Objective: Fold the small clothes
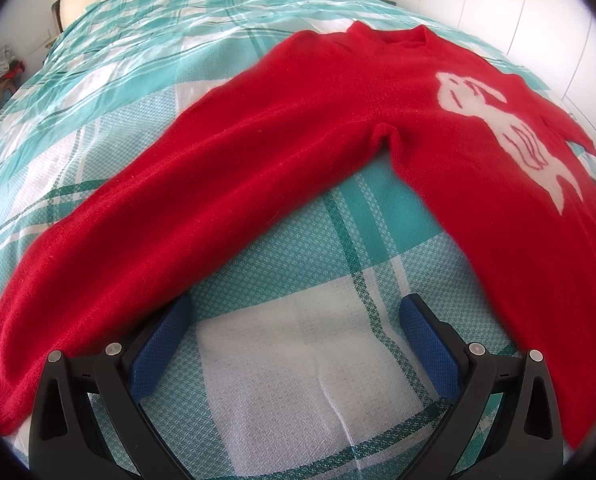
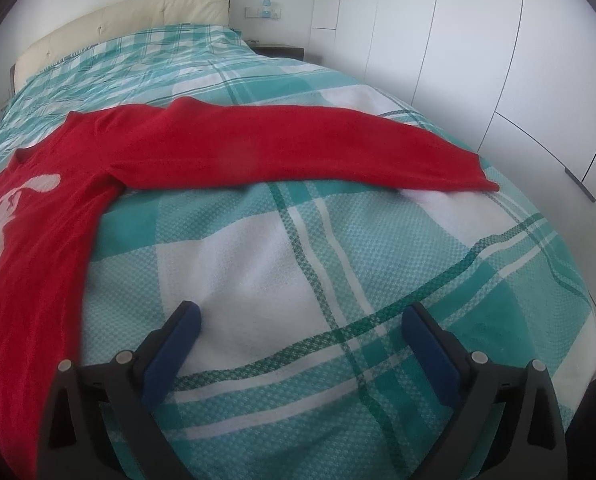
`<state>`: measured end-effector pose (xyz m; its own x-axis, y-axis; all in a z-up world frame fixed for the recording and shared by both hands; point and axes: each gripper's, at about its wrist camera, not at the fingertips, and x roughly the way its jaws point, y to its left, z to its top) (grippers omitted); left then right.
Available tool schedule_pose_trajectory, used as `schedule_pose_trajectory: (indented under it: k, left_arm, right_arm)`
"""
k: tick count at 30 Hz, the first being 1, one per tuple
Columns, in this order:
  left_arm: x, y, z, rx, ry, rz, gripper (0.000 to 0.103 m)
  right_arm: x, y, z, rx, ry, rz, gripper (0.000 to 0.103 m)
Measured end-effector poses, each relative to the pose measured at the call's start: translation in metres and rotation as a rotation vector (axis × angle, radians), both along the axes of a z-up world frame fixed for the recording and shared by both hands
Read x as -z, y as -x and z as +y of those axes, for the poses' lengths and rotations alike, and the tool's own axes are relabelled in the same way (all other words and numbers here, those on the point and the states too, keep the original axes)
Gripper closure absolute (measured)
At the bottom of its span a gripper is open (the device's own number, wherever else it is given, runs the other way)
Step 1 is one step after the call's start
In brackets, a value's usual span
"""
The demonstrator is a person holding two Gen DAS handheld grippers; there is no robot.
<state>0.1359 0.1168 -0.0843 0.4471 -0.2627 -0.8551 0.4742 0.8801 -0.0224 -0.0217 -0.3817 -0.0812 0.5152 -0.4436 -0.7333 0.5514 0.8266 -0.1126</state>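
Bare plaid bed [image 2: 298,248] ahead of both open tongs, red sweater sleeve [image 1: 145,208] crossing at ten o'clock, other sleeve [image 2: 318,148] at twelve, wardrobe [image 2: 478,60] at two

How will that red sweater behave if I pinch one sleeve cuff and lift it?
Probably floppy: the red sweater lies limp and flat on the plaid blanket, so the sleeve should drape and trail. Its fuzzy knit looks grippy, unlikely to slip. The body may drag behind. Both grippers, left and right, are open.

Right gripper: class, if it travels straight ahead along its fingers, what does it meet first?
Probably the checked bedspread first, then the red sweater's sleeve lying across its path; depth is unclear. The right gripper is open.
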Motion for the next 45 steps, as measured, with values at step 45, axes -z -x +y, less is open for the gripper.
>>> schedule_pose_trajectory:
  k: [45]
  left_arm:
    - [0.0002,-0.0001,-0.0009,0.002,0.0,-0.004,0.0]
  right_arm:
    - [0.0044,-0.0038,0.0056,0.049,0.018,0.031,0.0]
